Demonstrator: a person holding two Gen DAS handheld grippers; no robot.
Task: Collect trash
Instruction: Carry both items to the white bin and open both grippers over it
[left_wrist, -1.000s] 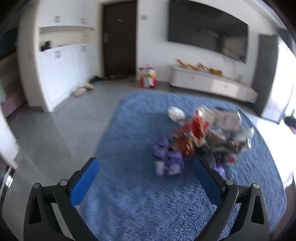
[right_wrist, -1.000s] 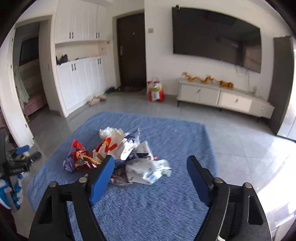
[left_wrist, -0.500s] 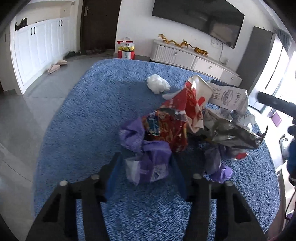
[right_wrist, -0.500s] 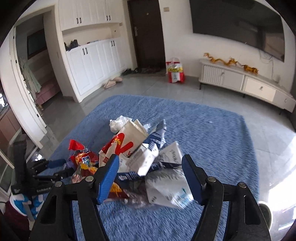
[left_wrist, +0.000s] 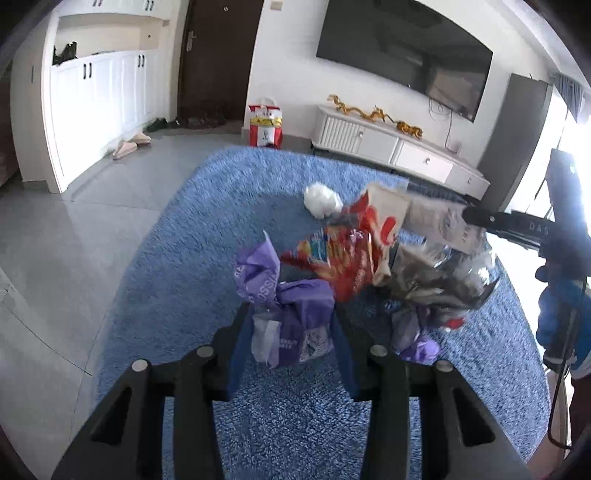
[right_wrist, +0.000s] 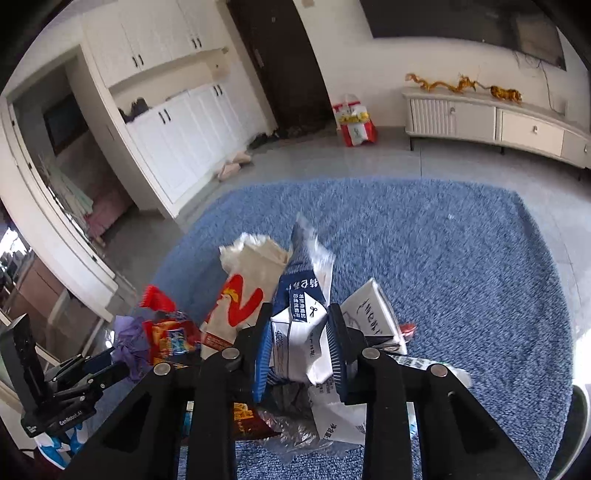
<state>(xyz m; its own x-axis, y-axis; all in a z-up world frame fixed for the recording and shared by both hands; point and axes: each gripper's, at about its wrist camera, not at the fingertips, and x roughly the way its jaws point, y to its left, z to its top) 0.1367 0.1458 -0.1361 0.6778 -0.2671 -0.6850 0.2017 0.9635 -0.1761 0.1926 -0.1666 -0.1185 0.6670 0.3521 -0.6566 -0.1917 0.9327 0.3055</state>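
1. The blue rug (left_wrist: 192, 266) covers most of the floor in both views. Its far edge meets grey tile (left_wrist: 74, 221), and the near part is cut off behind the gripper frames.
2. A white TV stand (right_wrist: 498, 122) lines the far wall beyond open tile. White cupboards (left_wrist: 99, 99) and a dark door (left_wrist: 218, 59) stand to the left, and a red and white bag (left_wrist: 265, 127) sits on the tile between them.
3. The trash pile (left_wrist: 369, 258) lies mid-rug with bare rug all around it. Its wrappers overlap, so their lower layers are hidden, and motion blur smears the red snack bag (left_wrist: 347, 258).
4. The left hand-held gripper (left_wrist: 291, 343) is clenched on a purple wrapper (left_wrist: 295, 325) at the pile's near edge; its jaws have just been closing. A second purple wrapper (left_wrist: 413, 332) lies just right of it.
5. The right hand-held gripper (right_wrist: 299, 347) is clenched on a white and blue packet (right_wrist: 299, 332), its jaws also just closing. A clear wrapper (right_wrist: 291, 432) below is half hidden by the frame.
6. A white wad (left_wrist: 321, 199) sits at the pile's far side.
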